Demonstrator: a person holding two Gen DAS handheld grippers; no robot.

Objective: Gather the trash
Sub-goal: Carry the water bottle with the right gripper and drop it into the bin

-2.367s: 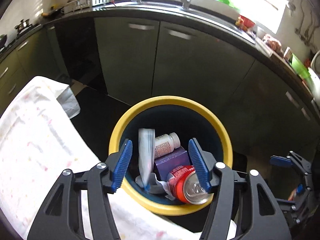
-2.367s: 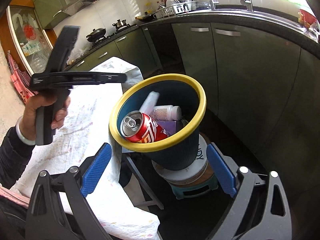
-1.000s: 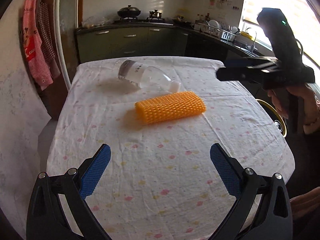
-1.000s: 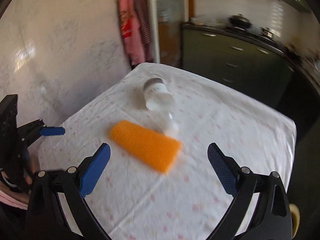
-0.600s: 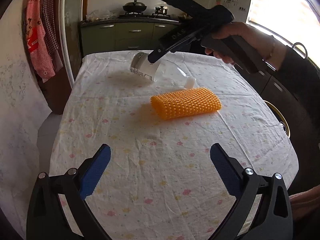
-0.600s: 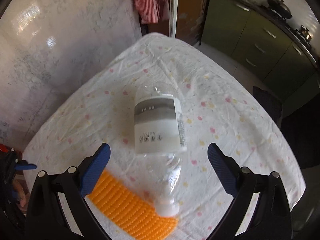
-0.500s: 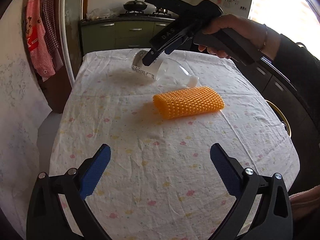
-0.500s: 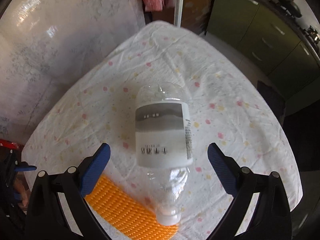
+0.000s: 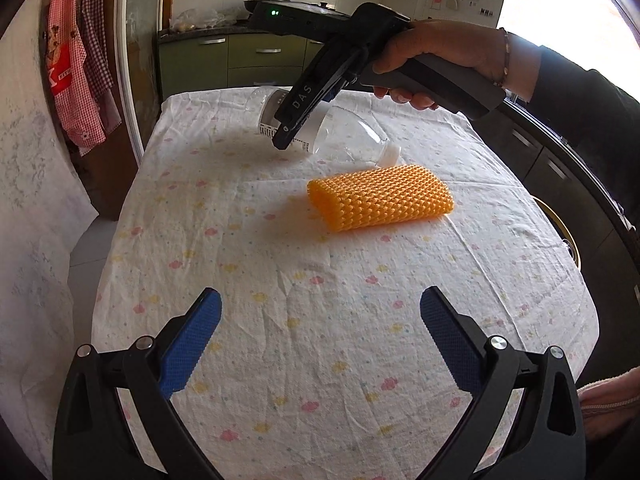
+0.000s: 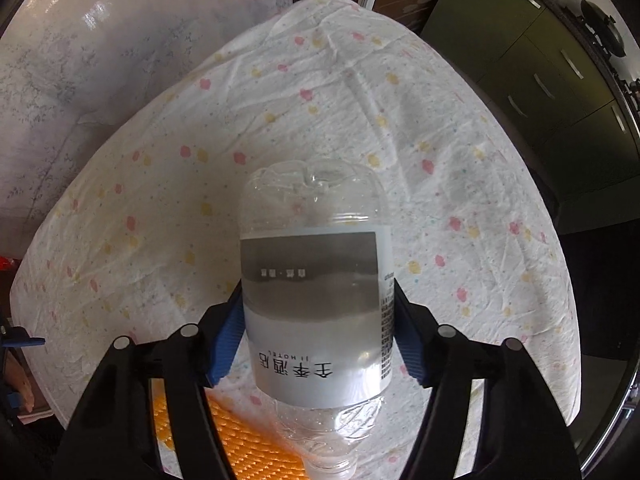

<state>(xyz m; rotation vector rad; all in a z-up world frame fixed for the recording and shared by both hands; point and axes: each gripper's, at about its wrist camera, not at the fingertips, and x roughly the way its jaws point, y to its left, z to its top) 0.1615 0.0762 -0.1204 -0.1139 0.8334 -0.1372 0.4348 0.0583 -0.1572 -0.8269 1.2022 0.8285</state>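
Note:
A clear plastic bottle (image 10: 316, 280) with a grey and white label lies on its side on the table; it also shows in the left wrist view (image 9: 344, 132), white cap toward the orange piece. My right gripper (image 10: 316, 340) is shut on the bottle, one blue pad on each side of the label, and it appears from outside in the left wrist view (image 9: 296, 120). An orange mesh sleeve (image 9: 380, 202) lies beside the cap; its corner shows in the right wrist view (image 10: 224, 440). My left gripper (image 9: 320, 340) is open and empty above the near part of the table.
The table carries a white cloth with pink and yellow spots (image 9: 280, 288). The yellow rim of the bin (image 9: 560, 232) shows past the table's right edge. Green kitchen cabinets (image 9: 248, 60) stand behind. A marbled wall (image 10: 100, 40) lies to the left.
My right gripper has dropped onto the bottle and closed its pads on the label. My left gripper has stayed open over the near table, having swung here from the bin earlier.

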